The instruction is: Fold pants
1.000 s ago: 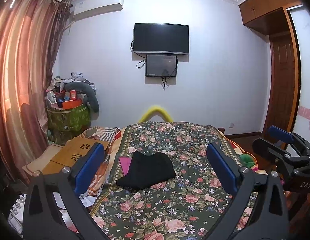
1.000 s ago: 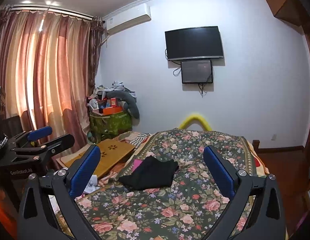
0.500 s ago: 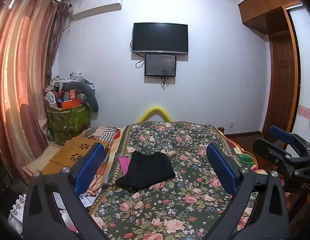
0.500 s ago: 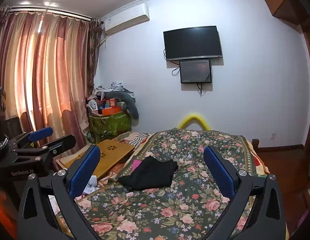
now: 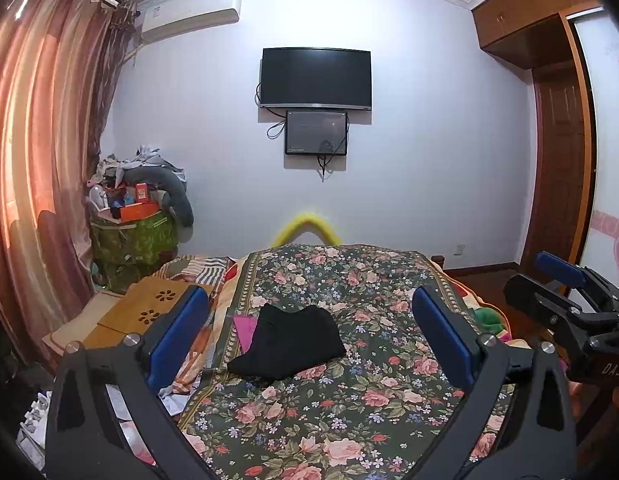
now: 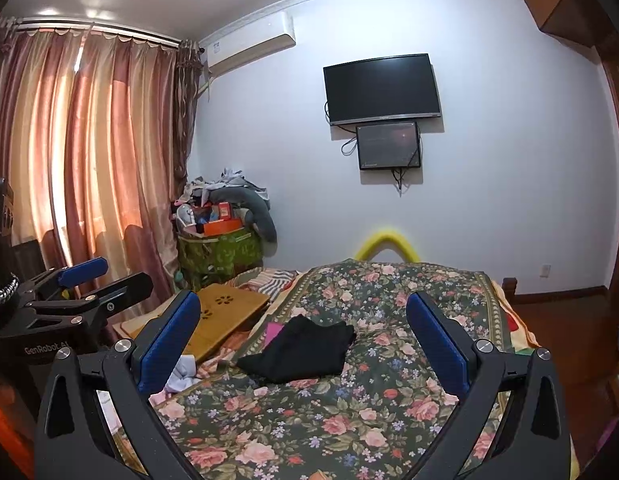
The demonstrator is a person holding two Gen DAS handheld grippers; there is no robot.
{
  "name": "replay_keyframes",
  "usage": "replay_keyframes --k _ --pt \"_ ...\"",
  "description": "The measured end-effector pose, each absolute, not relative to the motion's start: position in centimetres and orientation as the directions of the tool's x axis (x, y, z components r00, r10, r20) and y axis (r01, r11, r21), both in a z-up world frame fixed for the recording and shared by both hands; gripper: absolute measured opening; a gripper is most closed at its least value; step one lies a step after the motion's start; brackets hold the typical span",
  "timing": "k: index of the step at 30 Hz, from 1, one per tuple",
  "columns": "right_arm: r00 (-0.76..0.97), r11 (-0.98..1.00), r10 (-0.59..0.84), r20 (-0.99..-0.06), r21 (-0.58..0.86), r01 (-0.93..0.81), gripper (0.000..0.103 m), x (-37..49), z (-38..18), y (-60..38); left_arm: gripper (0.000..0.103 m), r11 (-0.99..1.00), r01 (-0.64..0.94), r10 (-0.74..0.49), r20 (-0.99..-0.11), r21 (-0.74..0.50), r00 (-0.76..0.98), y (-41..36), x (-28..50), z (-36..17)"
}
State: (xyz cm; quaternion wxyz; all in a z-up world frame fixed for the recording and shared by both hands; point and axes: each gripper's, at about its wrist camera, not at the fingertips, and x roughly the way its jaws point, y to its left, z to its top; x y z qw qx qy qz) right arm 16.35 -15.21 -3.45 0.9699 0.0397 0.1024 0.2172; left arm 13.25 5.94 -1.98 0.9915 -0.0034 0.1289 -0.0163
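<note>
Black pants [image 5: 290,342] lie in a compact folded pile on the floral bedspread [image 5: 349,400], left of the bed's middle; they also show in the right wrist view [image 6: 305,350]. My left gripper [image 5: 309,334] is open and empty, held above the near part of the bed, well short of the pants. My right gripper [image 6: 303,338] is open and empty too, also back from the pants. Each gripper shows at the edge of the other's view: the right one [image 5: 565,300], the left one [image 6: 81,284].
A pink cloth [image 5: 245,326] lies just left of the pants. A wooden lap table [image 5: 149,312] sits at the bed's left side. A cluttered green bin [image 5: 133,236] stands by the curtain. A TV [image 5: 315,78] hangs on the far wall.
Both views have shifted only slightly; the grippers stay open and the pants have not moved.
</note>
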Motion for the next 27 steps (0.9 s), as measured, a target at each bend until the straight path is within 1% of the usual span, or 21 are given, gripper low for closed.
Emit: replay_keyframes --k 6,27 --pt "0.887 0.904 0.426 -0.177 0.126 -0.409 0.102 16.3 -3.4 -15.3 0.103 0.997 0.077 -0.077 -0.259 -0.010 0.963 5.7 13.1 -1.9" --pt "0.890 0.911 0.410 -0.200 0.129 -0.391 0.102 17.1 -4.1 -15.1 0.103 0.993 0.116 -0.113 -0.288 -0.006 0.951 5.2 14.2 -2.5"
